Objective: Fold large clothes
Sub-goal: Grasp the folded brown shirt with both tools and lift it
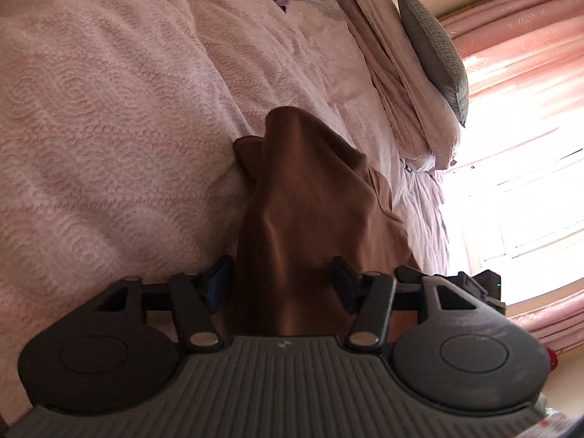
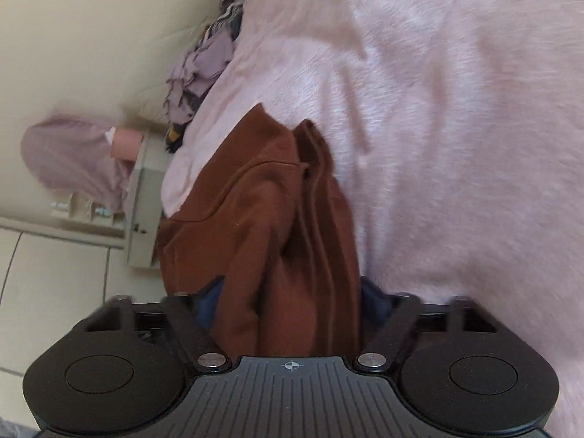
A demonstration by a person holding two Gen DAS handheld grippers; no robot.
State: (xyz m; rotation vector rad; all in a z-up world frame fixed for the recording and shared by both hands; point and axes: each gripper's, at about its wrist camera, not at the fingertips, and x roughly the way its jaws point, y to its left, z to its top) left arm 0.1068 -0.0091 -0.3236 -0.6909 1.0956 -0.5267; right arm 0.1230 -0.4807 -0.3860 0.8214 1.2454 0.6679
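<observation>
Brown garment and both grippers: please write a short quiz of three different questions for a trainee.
1. True or false: the left gripper has brown garment between its fingers.
2. What lies under the garment: (a) pink bedspread, (b) wooden table, (c) carpet?
3. Complete: in the right wrist view, the right gripper holds the ____ garment.

Key: 1 true; 2 a; 3 brown.

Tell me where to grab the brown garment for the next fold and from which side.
Probably keep to its edges: the brown garment already hangs bunched between the fingers of both the left hand-held gripper and the right hand-held gripper. For a regrip, take the seamed hem, coming from above the pink bedspread.
</observation>
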